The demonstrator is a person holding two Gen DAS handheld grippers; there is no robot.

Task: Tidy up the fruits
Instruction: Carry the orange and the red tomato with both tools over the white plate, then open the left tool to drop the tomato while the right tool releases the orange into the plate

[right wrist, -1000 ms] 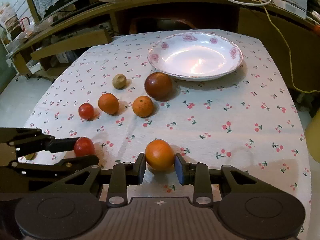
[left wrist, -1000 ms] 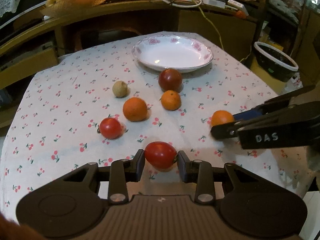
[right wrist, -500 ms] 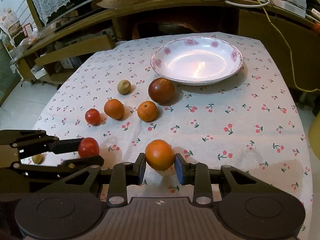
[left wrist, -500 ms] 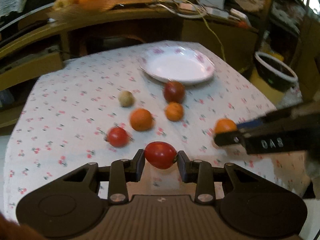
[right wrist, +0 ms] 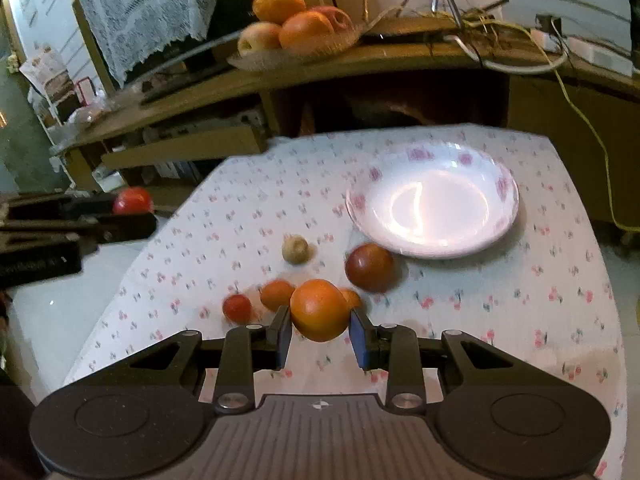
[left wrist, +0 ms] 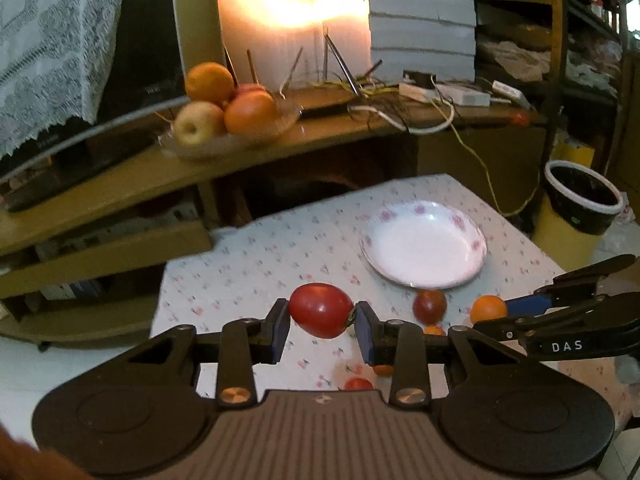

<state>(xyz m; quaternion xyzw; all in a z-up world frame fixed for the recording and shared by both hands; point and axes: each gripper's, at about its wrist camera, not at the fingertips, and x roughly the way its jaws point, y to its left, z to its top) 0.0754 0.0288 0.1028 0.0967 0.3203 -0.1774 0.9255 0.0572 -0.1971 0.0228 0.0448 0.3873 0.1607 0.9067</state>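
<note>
left gripper [left wrist: 321, 326]: pinching a red tomato [left wrist: 321, 310] between both blue pads; carried clear above the cloth, short of the plate [left wrist: 424, 245] on its near-left side.
right gripper [right wrist: 319, 334]: pinching an orange [right wrist: 319, 309] between its pads; held above the cloth, near side of the plate.
just changed: a second ago both fruits sat low over the cloth; now both lifted, the tomato more than the orange, and both cameras tipped up toward the shelf behind the plate.
meaning for task: both picks judged done; next step likely the carry to the plate, which holds no fruit yet.
left on the cloth [right wrist: 460, 304]: dark red fruit [right wrist: 369, 267] just at the plate's near rim; small pale round fruit [right wrist: 295, 249] left of the plate; two small oranges and a small red tomato [right wrist: 237, 308] nearer still, partly hidden behind the held orange.
behind the plate: dish of apples and oranges [left wrist: 224, 110] on the wooden shelf.
writing: "das" in white on the right gripper's side, left wrist view; nothing else readable.
</note>
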